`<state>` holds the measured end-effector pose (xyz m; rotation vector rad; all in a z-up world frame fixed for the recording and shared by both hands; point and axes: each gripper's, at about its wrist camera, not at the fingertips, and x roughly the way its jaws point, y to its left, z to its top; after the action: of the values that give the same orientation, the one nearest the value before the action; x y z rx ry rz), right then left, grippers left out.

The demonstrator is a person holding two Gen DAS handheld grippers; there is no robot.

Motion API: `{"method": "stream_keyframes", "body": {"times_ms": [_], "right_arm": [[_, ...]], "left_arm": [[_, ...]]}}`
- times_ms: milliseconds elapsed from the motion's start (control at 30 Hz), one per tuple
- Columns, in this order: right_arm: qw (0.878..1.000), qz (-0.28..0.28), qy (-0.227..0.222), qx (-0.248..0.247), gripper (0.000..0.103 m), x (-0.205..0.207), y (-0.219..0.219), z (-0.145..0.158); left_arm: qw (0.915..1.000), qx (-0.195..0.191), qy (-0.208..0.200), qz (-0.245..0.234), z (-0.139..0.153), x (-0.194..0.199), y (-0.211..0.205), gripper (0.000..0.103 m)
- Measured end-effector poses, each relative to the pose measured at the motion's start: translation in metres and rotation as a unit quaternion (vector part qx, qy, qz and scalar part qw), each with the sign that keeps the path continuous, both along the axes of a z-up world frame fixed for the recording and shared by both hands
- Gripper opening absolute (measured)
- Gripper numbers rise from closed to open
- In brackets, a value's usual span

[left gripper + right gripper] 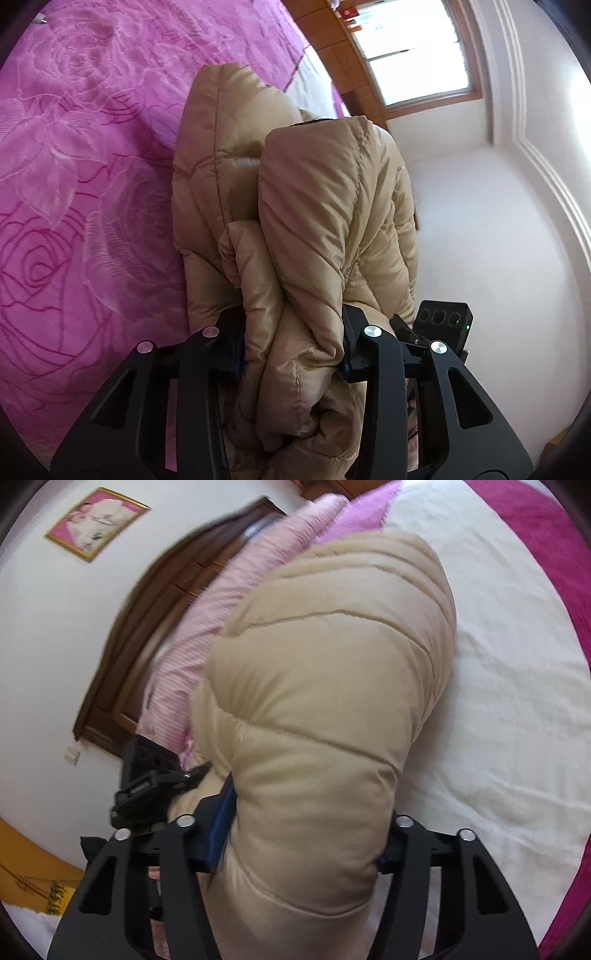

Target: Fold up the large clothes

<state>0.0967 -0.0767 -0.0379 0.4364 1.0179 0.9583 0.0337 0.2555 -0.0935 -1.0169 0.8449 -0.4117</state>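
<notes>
Both grippers clamped on the beige puffer jacket (295,229), raised over the bed.

Left gripper (293,350) pinches bunched quilted folds between its jaws; right gripper (299,834) squeezes a fat padded roll, white sheet (498,701) beyond, pink rose bedspread (81,184) left of the left jaws.

The puffer jacket (314,206) bunched between the black fingers of the left claw (291,350) is glossy tan with quilted seams. Left of that claw the bedspread (81,177) is bright pink, stitched with magenta rose outlines. Beyond the black right claw (299,834), the same tan jacket lies on a white sheet (498,701); past it, a pink-and-white striped pillow (207,627) and a dark brown headboard (147,635).
</notes>
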Motion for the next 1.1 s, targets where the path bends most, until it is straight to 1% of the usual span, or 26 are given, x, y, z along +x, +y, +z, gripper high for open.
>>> {"method": "stream_keyframes", "body": {"times_ms": [67,167,267,367,433,467,567,667,800,867,1033,1100], "right_arm": [[1.0,0.001,-0.023,0.01,0.051,-0.004,0.0,0.011],[0.998,0.003,-0.053,0.016,0.049,-0.007,0.001,0.025],[0.997,0.0,-0.076,0.027,0.048,-0.006,-0.004,0.038],[0.994,-0.015,-0.098,0.042,0.047,-0.004,-0.019,0.052],[0.992,-0.027,-0.111,0.045,0.047,-0.002,-0.024,0.06],[0.991,-0.037,-0.118,0.05,0.047,0.0,-0.033,0.064],[0.987,-0.066,-0.133,0.06,0.047,0.003,-0.058,0.073],[0.983,-0.092,-0.145,0.058,0.047,0.008,-0.087,0.079],[0.981,-0.127,-0.142,0.046,0.047,0.014,-0.131,0.074],[0.98,-0.145,-0.133,0.024,0.047,0.017,-0.154,0.064],[0.98,-0.177,-0.094,-0.018,0.047,0.014,-0.197,0.032],[0.979,-0.189,-0.067,-0.035,0.048,0.015,-0.21,0.014]], "left_arm": [[0.9999,-0.006,-0.01,0.0,0.003,0.0,-0.002,0.036],[0.9996,-0.018,-0.023,-0.004,0.011,0.001,-0.003,0.035],[0.9991,-0.017,-0.037,-0.009,0.021,0.008,-0.013,0.034],[0.9982,-0.019,-0.054,-0.018,0.037,0.021,-0.021,0.034],[0.9973,-0.014,-0.066,-0.029,0.051,0.036,-0.032,0.034],[0.9968,-0.011,-0.071,-0.034,0.055,0.042,-0.037,0.034],[0.9939,0.005,-0.092,-0.06,0.079,0.07,-0.065,0.034],[0.9906,0.02,-0.105,-0.085,0.095,0.1,-0.098,0.034],[0.9869,0.036,-0.1,-0.121,0.099,0.127,-0.147,0.034],[0.9855,0.048,-0.09,-0.135,0.095,0.138,-0.167,0.034],[0.9794,0.092,-0.05,-0.173,0.066,0.149,-0.221,0.034],[0.9752,0.125,-0.034,-0.18,0.058,0.151,-0.238,0.034]]}}
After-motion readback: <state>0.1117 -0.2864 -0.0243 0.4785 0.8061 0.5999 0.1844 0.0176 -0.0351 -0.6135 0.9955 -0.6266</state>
